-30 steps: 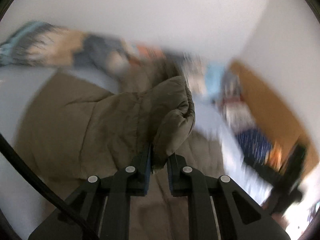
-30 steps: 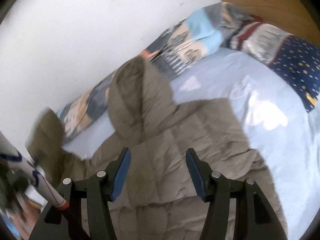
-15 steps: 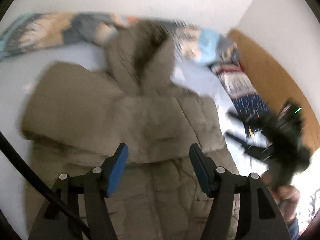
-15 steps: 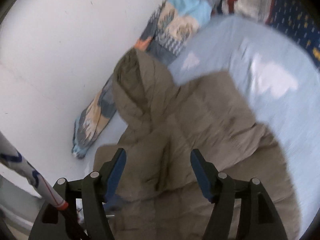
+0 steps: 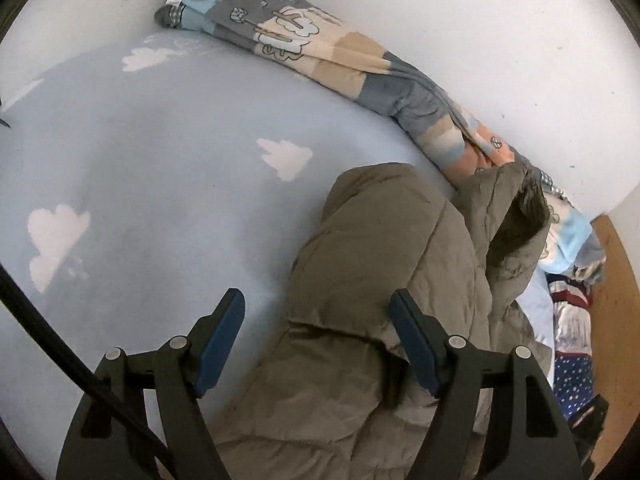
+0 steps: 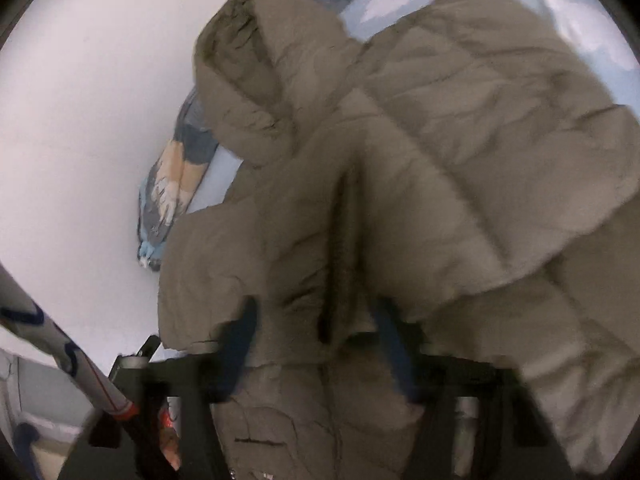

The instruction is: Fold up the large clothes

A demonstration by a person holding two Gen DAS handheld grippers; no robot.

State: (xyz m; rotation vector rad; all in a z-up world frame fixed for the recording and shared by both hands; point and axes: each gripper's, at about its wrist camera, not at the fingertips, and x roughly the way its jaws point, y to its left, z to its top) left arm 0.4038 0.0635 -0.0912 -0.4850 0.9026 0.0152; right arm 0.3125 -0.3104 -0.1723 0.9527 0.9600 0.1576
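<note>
Two grippers over one olive puffer jacket on the bed: a fold in hand, footing uncertain.

Left to right: the left gripper has just been opening; its jaws stand wide, clear of the cloth, the jacket's near edge lying beneath and between them, ungripped. Risk there, as I judge it: padded sleeve springs back open once let go. The right gripper has just been closing; in its blurred view the jaws look part-open with jacket fabric bunched between, but whether the pads bite I cannot tell. Risk: slick, thick quilting slips out, or only the top layer is caught and the fold drags crooked. Hood rests against the rolled patterned blanket by the wall and could snag.
</note>
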